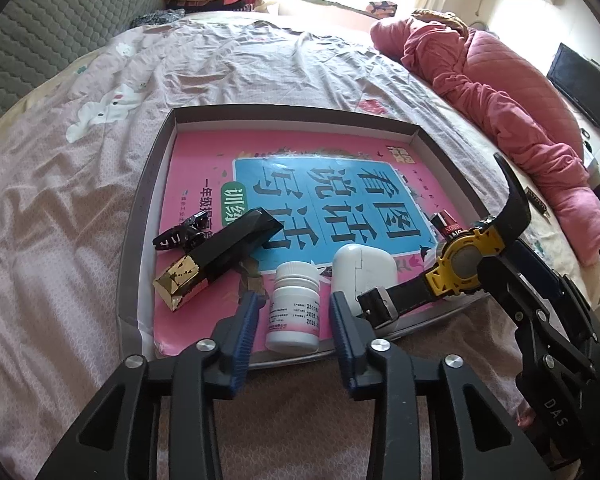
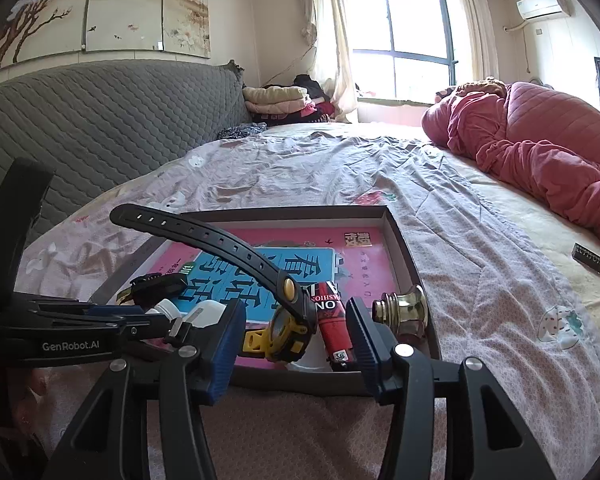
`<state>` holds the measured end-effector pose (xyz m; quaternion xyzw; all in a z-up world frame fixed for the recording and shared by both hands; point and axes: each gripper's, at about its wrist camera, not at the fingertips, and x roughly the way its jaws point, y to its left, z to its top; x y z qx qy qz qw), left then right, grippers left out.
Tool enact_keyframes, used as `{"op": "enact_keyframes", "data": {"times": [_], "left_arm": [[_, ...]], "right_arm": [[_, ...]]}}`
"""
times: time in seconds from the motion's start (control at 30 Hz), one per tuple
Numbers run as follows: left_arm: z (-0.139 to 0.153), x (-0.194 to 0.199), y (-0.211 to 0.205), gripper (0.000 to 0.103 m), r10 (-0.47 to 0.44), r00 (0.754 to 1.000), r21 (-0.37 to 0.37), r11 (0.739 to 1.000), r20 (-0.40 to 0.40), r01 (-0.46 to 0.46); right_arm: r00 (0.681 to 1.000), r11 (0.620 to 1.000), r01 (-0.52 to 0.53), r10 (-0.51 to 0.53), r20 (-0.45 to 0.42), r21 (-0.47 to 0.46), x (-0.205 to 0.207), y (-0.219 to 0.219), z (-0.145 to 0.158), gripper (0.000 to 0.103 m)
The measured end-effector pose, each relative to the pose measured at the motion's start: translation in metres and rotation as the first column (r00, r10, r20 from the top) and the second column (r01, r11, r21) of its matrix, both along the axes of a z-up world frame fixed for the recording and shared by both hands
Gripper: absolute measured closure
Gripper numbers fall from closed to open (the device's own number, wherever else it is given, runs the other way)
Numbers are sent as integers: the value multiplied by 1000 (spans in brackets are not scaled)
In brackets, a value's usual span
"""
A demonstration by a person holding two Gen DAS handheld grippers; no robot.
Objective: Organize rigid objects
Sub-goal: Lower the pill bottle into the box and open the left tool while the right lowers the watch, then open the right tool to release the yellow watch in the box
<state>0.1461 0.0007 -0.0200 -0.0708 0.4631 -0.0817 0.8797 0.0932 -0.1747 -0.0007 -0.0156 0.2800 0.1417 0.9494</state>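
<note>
You held your left gripper (image 1: 294,320) low over the near edge of the shallow grey tray (image 1: 148,184), its blue pads spread to either side of the white pill bottle (image 1: 294,304). The bottle stood upright between them inside the tray, with a gap showing on each side, so nothing was pinched. Just beyond the left pad lay the black and gold box (image 1: 216,258), tilted across the pink book (image 1: 204,148) that lined the tray floor, and a black hair clip (image 1: 176,236) sat just past that box. Just beyond the right pad sat the white case (image 1: 366,266), close beside the bottle.

Your right gripper (image 2: 296,334) was also spread, and the yellow and black watch (image 2: 284,330) sat between its pads. Its face rested in the tray while one strap arched up and away to the left. The left pad looked very close to the watch body, but you could not tell from either view whether it touched; the right pad stood clear. The red tube (image 2: 334,328) lay right beside the watch, just inside the right pad, and the brass knob (image 2: 404,312) stood just outside that pad in the tray's corner. Far off to the right, a small dark object (image 2: 590,258) lay on the bedsheet (image 2: 300,168), near the pink quilt (image 2: 540,140).
</note>
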Motion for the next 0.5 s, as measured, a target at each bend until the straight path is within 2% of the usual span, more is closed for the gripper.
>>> {"op": "enact_keyframes", "data": {"times": [0.2, 0.33, 0.5], "left_arm": [[6, -8, 3, 61, 4, 1000, -9, 1000, 14, -4], [13, -20, 6, 52, 23, 999, -16, 1000, 42, -23], [23, -35, 5, 46, 34, 997, -8, 999, 73, -34]], "right_arm": [[1000, 1000, 8, -8, 5, 2, -6, -1, 2, 50], [1000, 1000, 2, -2, 15, 10, -15, -1, 6, 49], [1000, 1000, -6, 6, 10, 10, -23, 2, 8, 48]]}}
